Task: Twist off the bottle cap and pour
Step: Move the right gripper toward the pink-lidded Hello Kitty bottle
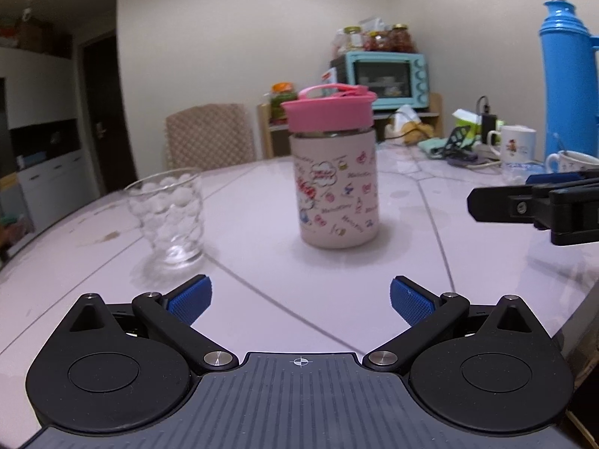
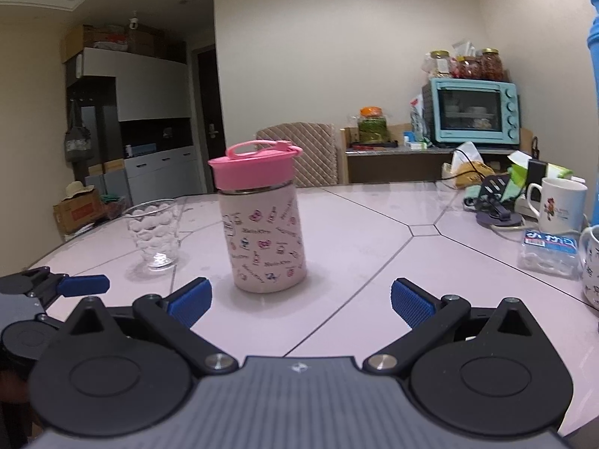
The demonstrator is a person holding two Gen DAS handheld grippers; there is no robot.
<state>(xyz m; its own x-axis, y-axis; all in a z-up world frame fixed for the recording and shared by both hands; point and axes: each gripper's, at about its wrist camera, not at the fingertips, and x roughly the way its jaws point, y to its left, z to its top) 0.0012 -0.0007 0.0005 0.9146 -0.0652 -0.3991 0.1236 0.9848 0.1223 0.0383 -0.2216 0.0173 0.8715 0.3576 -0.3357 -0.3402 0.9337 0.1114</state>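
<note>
A white patterned bottle (image 1: 337, 194) with a pink screw cap (image 1: 327, 110) stands upright on the pale table (image 1: 411, 262). It also shows in the right wrist view (image 2: 264, 239), cap (image 2: 254, 170) on. An empty clear dimpled glass (image 1: 168, 217) stands to its left, and shows in the right wrist view (image 2: 155, 234) too. My left gripper (image 1: 300, 301) is open and empty, short of the bottle. My right gripper (image 2: 300, 301) is open and empty, also short of the bottle, and shows from the side in the left wrist view (image 1: 486, 205).
At the right of the table stand a blue thermos (image 1: 569, 86), white mugs (image 2: 559, 205), a tissue pack (image 2: 548, 252) and a phone stand with cables (image 2: 494, 202). A chair (image 2: 299, 153) and a shelf with a teal oven (image 2: 473, 112) lie behind.
</note>
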